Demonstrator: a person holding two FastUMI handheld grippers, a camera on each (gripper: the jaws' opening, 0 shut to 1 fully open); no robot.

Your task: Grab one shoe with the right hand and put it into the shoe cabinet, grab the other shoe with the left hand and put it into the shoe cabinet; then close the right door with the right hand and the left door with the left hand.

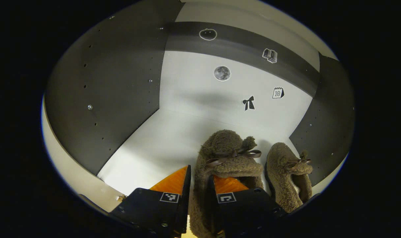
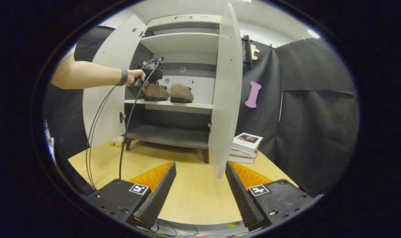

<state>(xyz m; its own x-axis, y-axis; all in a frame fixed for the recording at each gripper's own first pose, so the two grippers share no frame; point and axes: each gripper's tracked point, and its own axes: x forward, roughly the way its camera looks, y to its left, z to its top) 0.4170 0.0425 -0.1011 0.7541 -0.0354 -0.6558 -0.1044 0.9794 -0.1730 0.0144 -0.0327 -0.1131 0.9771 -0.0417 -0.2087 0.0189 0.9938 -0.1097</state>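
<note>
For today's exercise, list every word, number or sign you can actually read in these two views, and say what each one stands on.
"10" on the calendar sticker on the cabinet's white back panel.
The moon sticker, bow sticker, round outline sticker and box-like sticker are pictures, no words.
The square coded markers on the gripper fingers carry patterns, not text.
The top book's cover is too small to read.

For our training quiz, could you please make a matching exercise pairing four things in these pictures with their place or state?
Things:
1. left claw
2. right claw
3. fluffy brown slipper with ribbon bow, not gripped
4. stack of books

Places or states:
A. open over the table
B. on the table beside the right door
C. shut on a slipper
D. resting on the shelf

Pairs: 1-C, 2-A, 3-D, 4-B
</note>
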